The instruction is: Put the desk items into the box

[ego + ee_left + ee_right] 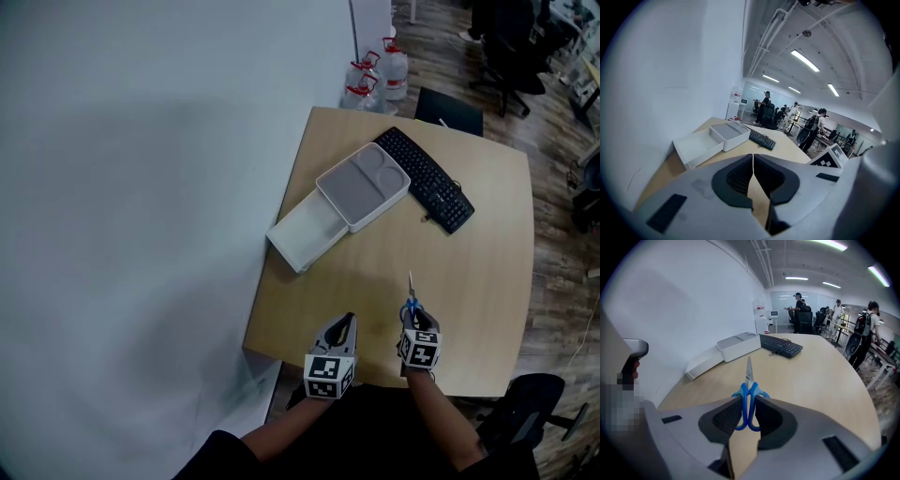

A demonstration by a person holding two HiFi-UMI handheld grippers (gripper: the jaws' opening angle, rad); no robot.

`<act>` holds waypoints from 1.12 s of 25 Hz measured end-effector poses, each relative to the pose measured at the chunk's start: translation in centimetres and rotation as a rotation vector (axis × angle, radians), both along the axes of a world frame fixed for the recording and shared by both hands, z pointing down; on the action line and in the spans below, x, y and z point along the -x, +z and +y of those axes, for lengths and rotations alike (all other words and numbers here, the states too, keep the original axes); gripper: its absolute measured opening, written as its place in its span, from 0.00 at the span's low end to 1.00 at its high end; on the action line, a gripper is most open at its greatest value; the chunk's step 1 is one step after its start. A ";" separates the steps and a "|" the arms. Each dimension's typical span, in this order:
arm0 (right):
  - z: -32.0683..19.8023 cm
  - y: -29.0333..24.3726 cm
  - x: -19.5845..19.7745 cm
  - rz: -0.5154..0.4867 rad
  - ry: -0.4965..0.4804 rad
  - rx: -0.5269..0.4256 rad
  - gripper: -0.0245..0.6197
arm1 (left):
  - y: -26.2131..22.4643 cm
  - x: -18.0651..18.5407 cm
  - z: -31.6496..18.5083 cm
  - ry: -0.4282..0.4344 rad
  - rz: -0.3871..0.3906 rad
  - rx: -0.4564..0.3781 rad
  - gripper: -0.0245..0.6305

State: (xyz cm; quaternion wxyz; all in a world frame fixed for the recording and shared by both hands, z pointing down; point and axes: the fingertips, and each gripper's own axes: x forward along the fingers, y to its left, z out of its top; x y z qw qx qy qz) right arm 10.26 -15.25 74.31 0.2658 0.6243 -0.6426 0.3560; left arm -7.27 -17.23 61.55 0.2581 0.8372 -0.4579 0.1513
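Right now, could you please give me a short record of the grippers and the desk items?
right gripper: shut on the handles of the blue scissors, blades pointing away from the person
left gripper: shut, nothing between its jaws
white box: open, by the wall-side edge of the table, nothing visible inside
tray: resting partly over the box's far end
keyboard: on the table beside the tray

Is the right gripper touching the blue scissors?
Touching. In the right gripper view, the right gripper pinches the blue scissors by their handles between its jaws.
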 end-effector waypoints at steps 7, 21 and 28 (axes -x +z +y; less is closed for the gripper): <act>-4.9 -2.4 9.8 -0.007 -0.074 -0.049 0.26 | -1.1 6.3 -2.2 0.004 -0.002 -0.046 0.07; -13.4 -1.7 22.6 -0.045 -0.131 -0.060 0.26 | -0.2 15.3 -5.6 -0.034 0.013 -0.043 0.07; -17.4 -0.6 25.4 -0.064 -0.086 -0.028 0.26 | -0.4 18.3 -7.7 -0.095 0.059 -0.048 0.07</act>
